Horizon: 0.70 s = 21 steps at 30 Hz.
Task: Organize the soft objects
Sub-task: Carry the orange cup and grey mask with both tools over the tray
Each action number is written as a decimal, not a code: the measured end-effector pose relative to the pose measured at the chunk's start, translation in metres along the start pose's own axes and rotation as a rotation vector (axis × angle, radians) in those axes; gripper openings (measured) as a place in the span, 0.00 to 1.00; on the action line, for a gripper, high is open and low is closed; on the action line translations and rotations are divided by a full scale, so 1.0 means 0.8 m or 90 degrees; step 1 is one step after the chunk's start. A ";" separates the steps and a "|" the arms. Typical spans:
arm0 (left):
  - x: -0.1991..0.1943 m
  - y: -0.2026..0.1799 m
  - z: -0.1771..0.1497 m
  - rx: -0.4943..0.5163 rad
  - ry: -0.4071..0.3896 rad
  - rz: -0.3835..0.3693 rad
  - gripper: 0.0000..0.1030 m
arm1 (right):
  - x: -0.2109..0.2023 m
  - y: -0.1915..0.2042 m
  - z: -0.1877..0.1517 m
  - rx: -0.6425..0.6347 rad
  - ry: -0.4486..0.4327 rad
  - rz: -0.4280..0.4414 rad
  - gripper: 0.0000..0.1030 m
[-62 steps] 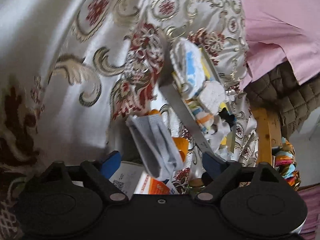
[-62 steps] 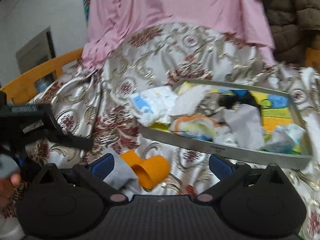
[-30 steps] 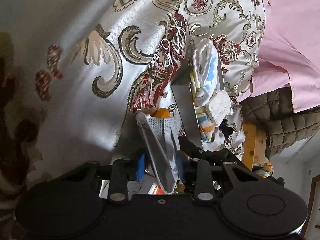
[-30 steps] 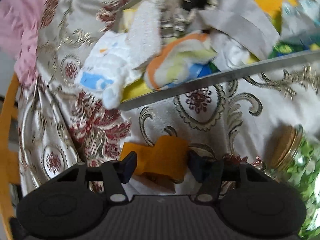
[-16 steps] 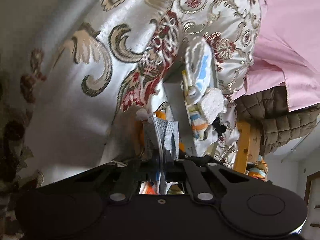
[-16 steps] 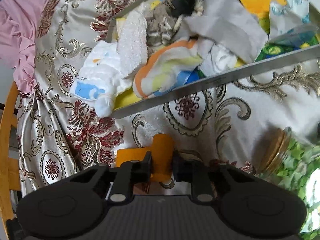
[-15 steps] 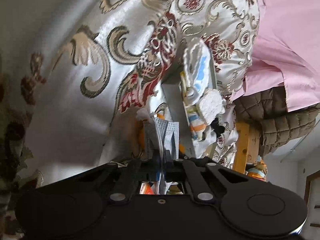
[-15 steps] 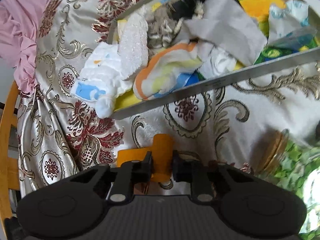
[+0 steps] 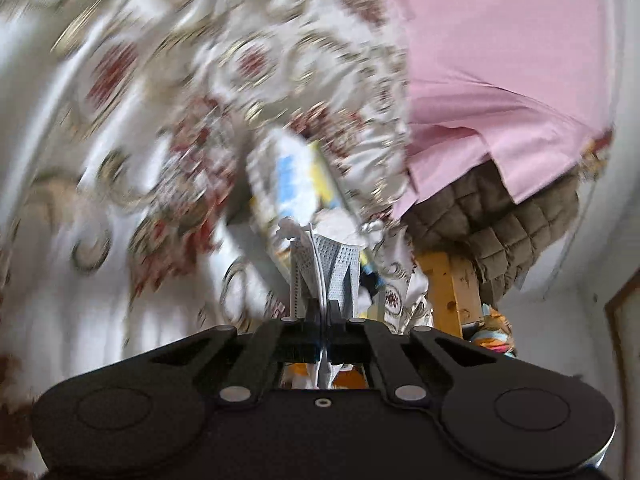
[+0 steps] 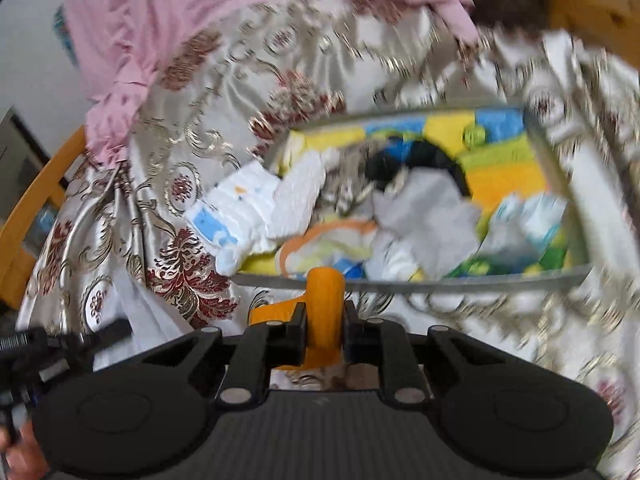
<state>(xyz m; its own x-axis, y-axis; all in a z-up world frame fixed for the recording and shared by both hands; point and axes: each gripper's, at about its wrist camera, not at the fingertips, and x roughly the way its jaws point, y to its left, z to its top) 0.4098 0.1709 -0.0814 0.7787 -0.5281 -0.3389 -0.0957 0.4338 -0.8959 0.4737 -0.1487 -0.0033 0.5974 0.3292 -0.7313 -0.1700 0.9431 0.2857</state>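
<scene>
Grey face mask (image 9: 325, 270) stands pinched between the fingers of my left gripper (image 9: 324, 332), which are pressed together on its folded lower edge; the mask fans out upward past the fingertips, its white ear loop (image 9: 310, 236) curling at the top. My right gripper (image 10: 323, 334) is clamped on an orange fabric piece (image 10: 323, 304), which sticks up between the fingers and bulges out to their left side.

Taking the metal tray (image 10: 420, 282) as my landmark: the orange piece sits just in front of its near rim, overlapping that rim in the right wrist view. Inside the tray I see a heap of soft things: a white and blue cloth (image 10: 240, 210) draped over its left corner, a grey cloth (image 10: 428, 216) near its middle. The tray rests on a patterned satin cover (image 10: 192, 128). The left view is badly blurred.
</scene>
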 end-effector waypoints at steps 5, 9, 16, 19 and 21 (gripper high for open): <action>0.009 -0.055 -0.008 0.104 -0.075 0.001 0.01 | -0.042 -0.015 0.023 -0.055 -0.051 0.016 0.18; 0.036 -0.100 -0.019 0.205 -0.099 0.004 0.01 | -0.060 -0.040 0.051 -0.045 -0.096 0.021 0.18; 0.120 -0.148 -0.029 0.293 -0.095 -0.002 0.02 | -0.048 -0.110 0.092 0.026 -0.162 0.005 0.18; 0.166 -0.152 -0.030 0.274 -0.088 -0.010 0.01 | -0.026 -0.144 0.103 0.064 -0.161 -0.001 0.18; 0.195 -0.156 -0.034 0.287 -0.070 -0.007 0.01 | -0.012 -0.163 0.103 0.082 -0.164 -0.002 0.18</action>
<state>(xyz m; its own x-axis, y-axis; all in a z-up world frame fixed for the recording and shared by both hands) 0.5262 0.0141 -0.0301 0.8413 -0.4648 -0.2761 0.1729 0.7151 -0.6773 0.5545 -0.2785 0.0178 0.7796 0.2876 -0.5563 -0.0765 0.9254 0.3712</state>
